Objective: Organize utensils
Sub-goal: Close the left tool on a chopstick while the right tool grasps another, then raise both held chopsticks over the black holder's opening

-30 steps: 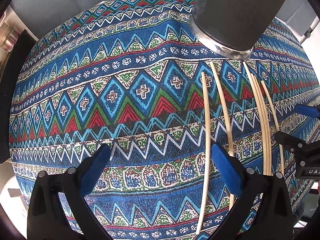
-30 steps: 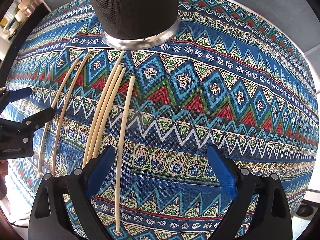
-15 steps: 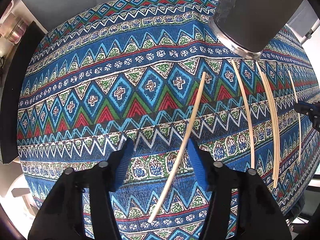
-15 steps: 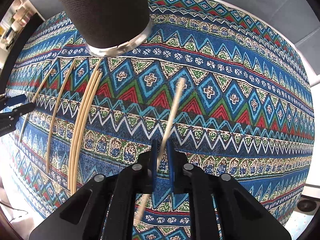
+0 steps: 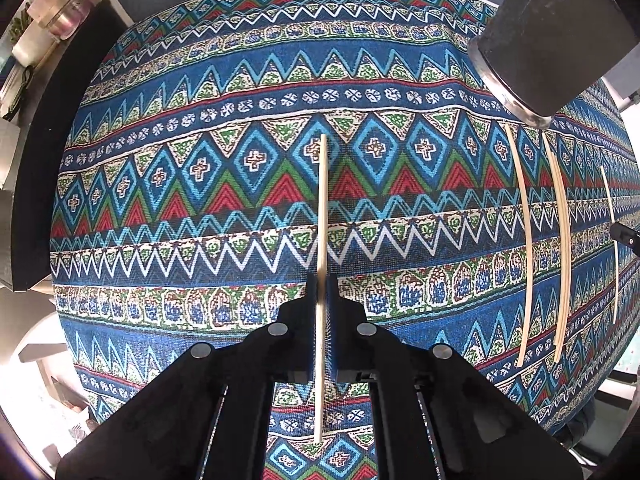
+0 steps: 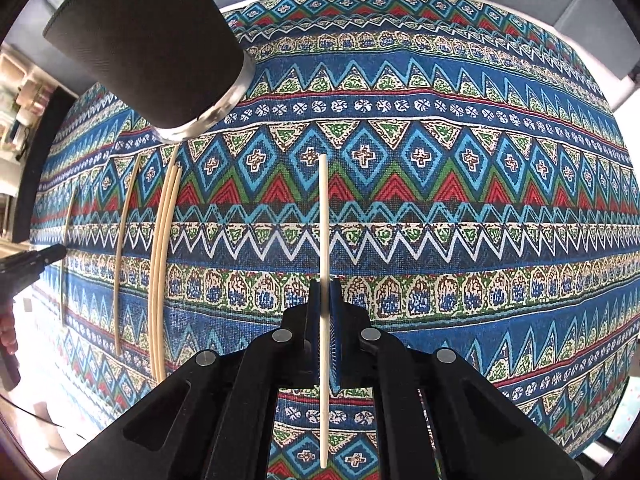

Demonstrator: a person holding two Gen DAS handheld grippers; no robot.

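Patterned blue cloth [image 5: 200, 208] covers the counter, with a dark holder [image 5: 548, 36] standing at the far side. Both tools have just picked up a chopstick each. The left tool [image 5: 320, 312] has just been closing, and its pads now clamp a chopstick [image 5: 323, 208] that hangs lifted above the cloth, running near to far. The right tool [image 6: 325, 312] is likewise clamped on its own chopstick [image 6: 323, 232] (it shut a beat sooner than the left), also clear of the cloth. A second ago both sticks lay among the others; now they have been carried off to either side of the row.

That likely means the pick-up step is done for this pair, and the drop into the holder comes next.

Loose chopsticks [image 5: 560, 240] remain on the cloth just near of the holder, between the two tools. Open cloth lies around each held stick. The counter's edges sit close on the near side in both views, so room to swing is better toward the far side.
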